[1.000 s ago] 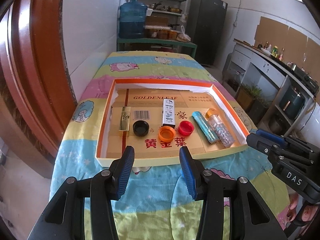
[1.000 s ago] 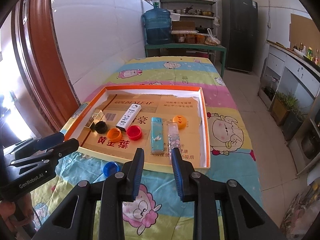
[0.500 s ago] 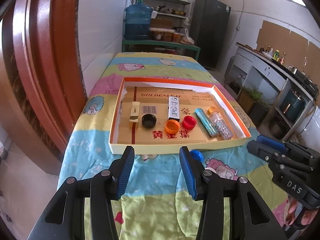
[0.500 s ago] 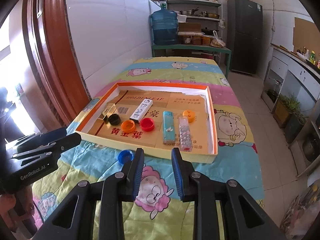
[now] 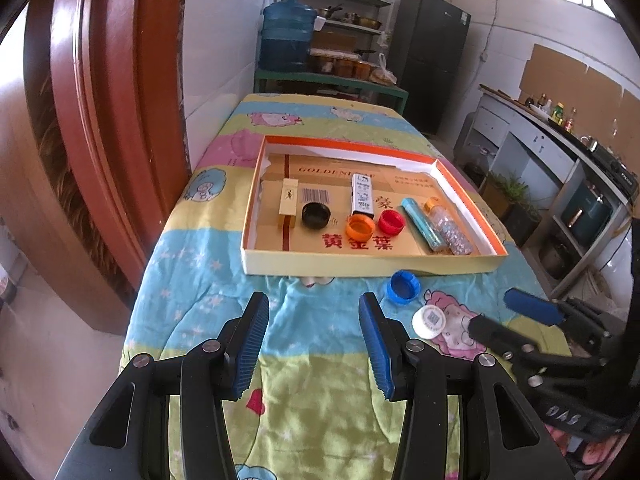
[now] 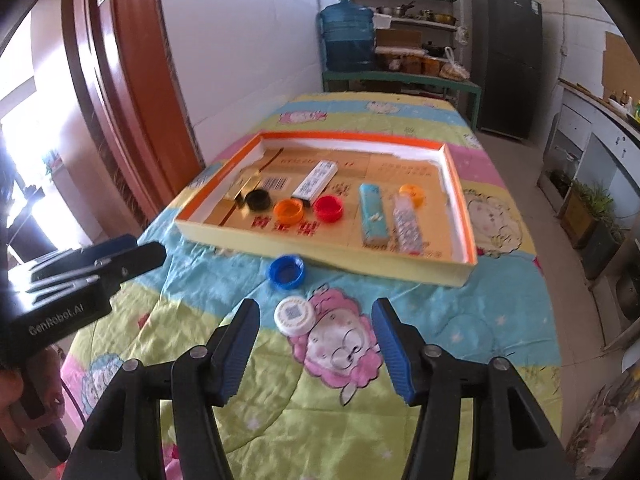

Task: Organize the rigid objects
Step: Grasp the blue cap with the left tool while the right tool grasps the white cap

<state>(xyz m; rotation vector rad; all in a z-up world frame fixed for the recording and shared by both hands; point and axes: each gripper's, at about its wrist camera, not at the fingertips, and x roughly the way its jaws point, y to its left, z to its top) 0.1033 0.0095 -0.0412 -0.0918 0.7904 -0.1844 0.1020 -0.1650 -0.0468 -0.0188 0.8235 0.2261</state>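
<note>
An orange-rimmed cardboard tray [image 5: 360, 268] holds a black cap [image 5: 316, 215], an orange cap [image 5: 360, 228], a red cap [image 5: 391, 222], two small boxes, a blue lighter [image 5: 422, 222] and a glitter bottle [image 5: 448, 226]. Outside it, a blue cap [image 6: 286, 272] and a white cap [image 6: 295, 315] lie on the cloth. My right gripper [image 6: 316, 312] is opening. The white cap shows between its fingertips, nearer the left one, untouched. My left gripper [image 5: 313, 304] stands open over bare cloth, left of both caps, with nothing between its fingers.
A cartoon-print cloth [image 5: 208, 280] covers the long table. A white wall and a red door frame [image 5: 100, 120] run along the left side. At the far end stand a water jug [image 5: 286, 36], shelves and a dark fridge. Counters line the right side.
Both grippers have drawn back from the tray toward the near end of the table. The blue and white caps came into view. The right gripper's jaws went from nearly shut to wide apart.
</note>
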